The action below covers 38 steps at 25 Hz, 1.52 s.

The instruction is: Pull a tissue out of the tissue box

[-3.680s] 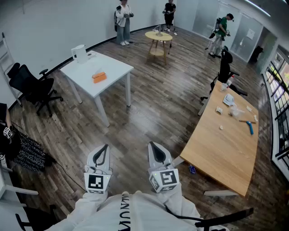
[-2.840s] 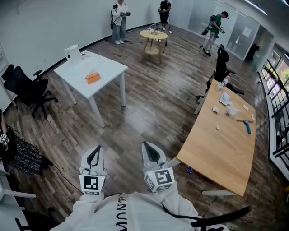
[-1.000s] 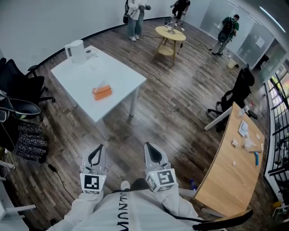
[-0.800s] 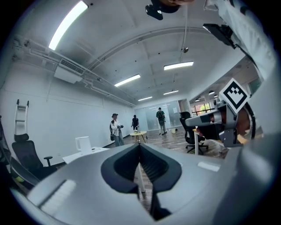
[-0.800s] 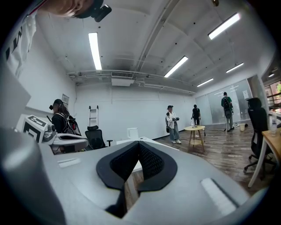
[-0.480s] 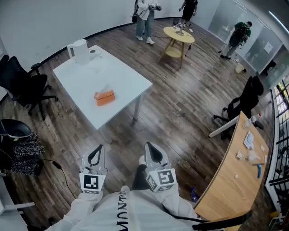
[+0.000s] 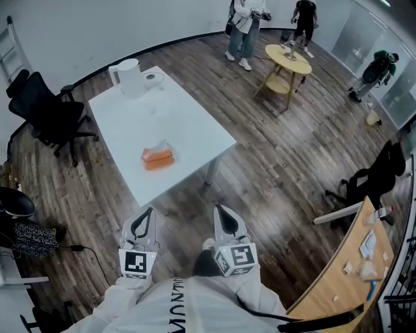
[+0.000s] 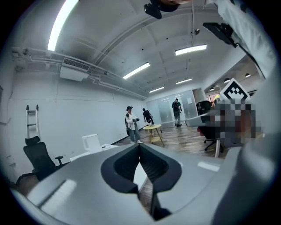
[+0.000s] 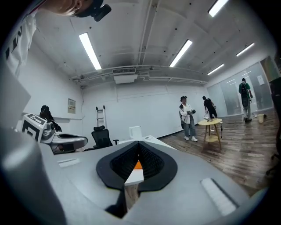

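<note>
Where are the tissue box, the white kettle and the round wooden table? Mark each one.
tissue box [image 7: 158, 158]: head view, its orange front side.
white kettle [image 7: 132, 71]: head view, middle of its body.
round wooden table [image 7: 286, 58]: head view, bare part of its top.

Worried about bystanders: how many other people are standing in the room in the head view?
3: a person in a white top left of the round table, a person in black behind it, a person in green at far right. Others may be out of frame.
</note>
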### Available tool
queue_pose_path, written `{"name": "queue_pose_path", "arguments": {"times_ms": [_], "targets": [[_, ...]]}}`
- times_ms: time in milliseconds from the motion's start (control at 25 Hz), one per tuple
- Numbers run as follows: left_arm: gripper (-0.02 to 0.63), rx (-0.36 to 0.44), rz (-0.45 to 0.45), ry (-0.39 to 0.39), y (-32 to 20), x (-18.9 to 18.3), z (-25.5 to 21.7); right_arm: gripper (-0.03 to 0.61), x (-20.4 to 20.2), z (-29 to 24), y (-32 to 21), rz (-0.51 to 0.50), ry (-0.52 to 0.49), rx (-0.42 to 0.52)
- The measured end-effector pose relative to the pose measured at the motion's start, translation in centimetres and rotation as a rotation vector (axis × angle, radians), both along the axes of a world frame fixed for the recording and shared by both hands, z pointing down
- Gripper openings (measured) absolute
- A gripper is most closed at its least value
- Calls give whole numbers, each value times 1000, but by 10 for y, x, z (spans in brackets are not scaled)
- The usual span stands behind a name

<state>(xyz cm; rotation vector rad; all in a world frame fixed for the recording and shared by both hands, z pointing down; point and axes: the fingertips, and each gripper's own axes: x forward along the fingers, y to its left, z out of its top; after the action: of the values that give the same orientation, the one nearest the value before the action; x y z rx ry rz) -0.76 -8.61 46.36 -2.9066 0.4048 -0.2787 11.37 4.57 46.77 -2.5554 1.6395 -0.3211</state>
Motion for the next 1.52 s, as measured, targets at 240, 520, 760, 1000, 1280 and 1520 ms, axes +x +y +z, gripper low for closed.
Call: {"name": "queue_pose_path", "arguments": {"times_ms": [240, 520, 760, 1000, 1280, 1520], "targets": [[-5, 13, -101, -23, -17, 31, -1, 2, 46, 1, -22, -85, -14, 6], [-5, 0, -191, -56, -28, 51, 7, 2, 79, 19, -36, -157, -57, -17], [-5, -24, -236, -79, -40, 53, 15, 2, 77, 32, -54, -220, -85, -39], [-5, -45, -265, -79, -61, 62, 23, 2, 89, 36, -79, -247, -83, -62], [-5, -69, -294, -40, -109, 84, 25, 2, 113, 27, -133, -281, -47, -85], [-5, -88, -339, -8, -154, 83, 25, 2, 119, 18, -188, -333, 2, -106]]}}
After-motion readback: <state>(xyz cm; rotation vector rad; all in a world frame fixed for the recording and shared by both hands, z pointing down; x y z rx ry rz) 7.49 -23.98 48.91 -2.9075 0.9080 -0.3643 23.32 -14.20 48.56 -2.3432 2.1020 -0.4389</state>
